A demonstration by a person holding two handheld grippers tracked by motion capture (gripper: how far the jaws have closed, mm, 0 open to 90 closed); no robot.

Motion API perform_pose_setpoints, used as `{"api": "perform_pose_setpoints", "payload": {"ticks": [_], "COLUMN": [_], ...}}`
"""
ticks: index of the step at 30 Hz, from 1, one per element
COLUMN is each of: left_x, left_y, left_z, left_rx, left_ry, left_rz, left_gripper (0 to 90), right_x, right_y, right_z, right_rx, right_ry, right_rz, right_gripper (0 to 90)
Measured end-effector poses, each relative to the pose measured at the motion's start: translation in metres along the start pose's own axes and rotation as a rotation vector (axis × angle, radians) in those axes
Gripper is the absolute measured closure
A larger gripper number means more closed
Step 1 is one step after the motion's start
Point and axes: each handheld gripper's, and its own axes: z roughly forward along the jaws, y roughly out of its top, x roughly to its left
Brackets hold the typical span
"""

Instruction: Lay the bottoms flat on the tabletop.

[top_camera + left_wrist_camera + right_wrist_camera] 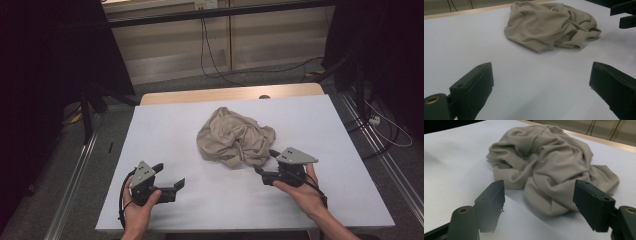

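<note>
Here, both grippers' jaws gape empty, the right gripper [539, 205] at the crumpled cloth [549, 165], its far folds hidden.

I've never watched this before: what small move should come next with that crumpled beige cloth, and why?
Probably the right gripper should ease a little farther forward and close on the near edge of the beige cloth. Its jaws stand open right at that edge without pinching it, while the left gripper waits open, well away on the table.

White bench [165, 125], wood edge far side. Grey floor [60, 200], cables [215, 65] trailing, pale wall panels [260, 45] behind, dim light.
</note>
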Motion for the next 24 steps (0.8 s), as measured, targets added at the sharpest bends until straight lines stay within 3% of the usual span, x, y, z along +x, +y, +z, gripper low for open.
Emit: {"api": "perform_pose_setpoints", "payload": {"ticks": [2,4,6,8,11,13,15,16,17,18,19,20,21,23,24], "left_x": [-0.001,-0.005,-0.006,-0.010,-0.014,-0.013,-0.011,-0.010,-0.010,-0.010,-0.010,-0.009,-0.008,-0.004,-0.004], "left_y": [0.003,0.008,0.009,0.011,0.014,0.018,0.025,0.029,0.033,0.042,0.042,0.045,0.048,0.052,0.054], "left_z": [0.004,0.014,0.019,0.030,0.045,0.055,0.064,0.069,0.074,0.085,0.085,0.091,0.097,0.109,0.115], "left_rx": [0.019,0.023,0.034,0.076,0.095,0.113,0.105,0.098,0.102,0.096,0.096,0.085,0.089,0.094,0.100], "left_ry": [-0.007,-0.012,-0.012,-0.048,-0.043,-0.047,-0.089,-0.113,-0.109,-0.065,-0.065,-0.049,-0.046,-0.053,-0.047], "left_rz": [0.000,0.050,0.053,0.045,0.071,0.042,-0.035,-0.052,-0.062,-0.011,-0.011,0.019,0.024,-0.007,0.001], "left_gripper": [5.7,5.7,5.7,6.5,6.5,6.5,7.2,7.2,7.4,8.3,8.9,11.1,11.1,11.7,12.8], "right_x": [0.001,-0.002,-0.004,-0.010,-0.018,-0.024,-0.029,-0.030,-0.032,-0.034,-0.034,-0.036,-0.036,-0.040,-0.042], "right_y": [0.005,0.009,0.010,0.014,0.023,0.028,0.031,0.031,0.032,0.033,0.033,0.038,0.038,0.042,0.045], "right_z": [0.006,0.014,0.016,0.021,0.028,0.035,0.043,0.047,0.051,0.057,0.057,0.064,0.064,0.070,0.073], "right_rx": [0.018,0.048,0.052,0.056,0.059,0.061,0.056,0.062,0.069,0.056,0.056,0.093,0.093,0.091,0.096], "right_ry": [0.025,0.033,0.032,0.037,0.024,0.023,0.022,0.018,0.016,-0.003,-0.003,-0.009,-0.009,-0.024,-0.024], "right_rz": [-0.013,-0.030,-0.023,-0.006,-0.015,-0.007,0.002,0.006,0.011,0.009,0.009,0.004,0.004,0.010,0.015], "right_gripper": [25.5,25.6,26.1,28.0,29.7,30.5,30.7,30.1,30.9,33.4,33.4,31.7,31.7,31.8,31.6]}}
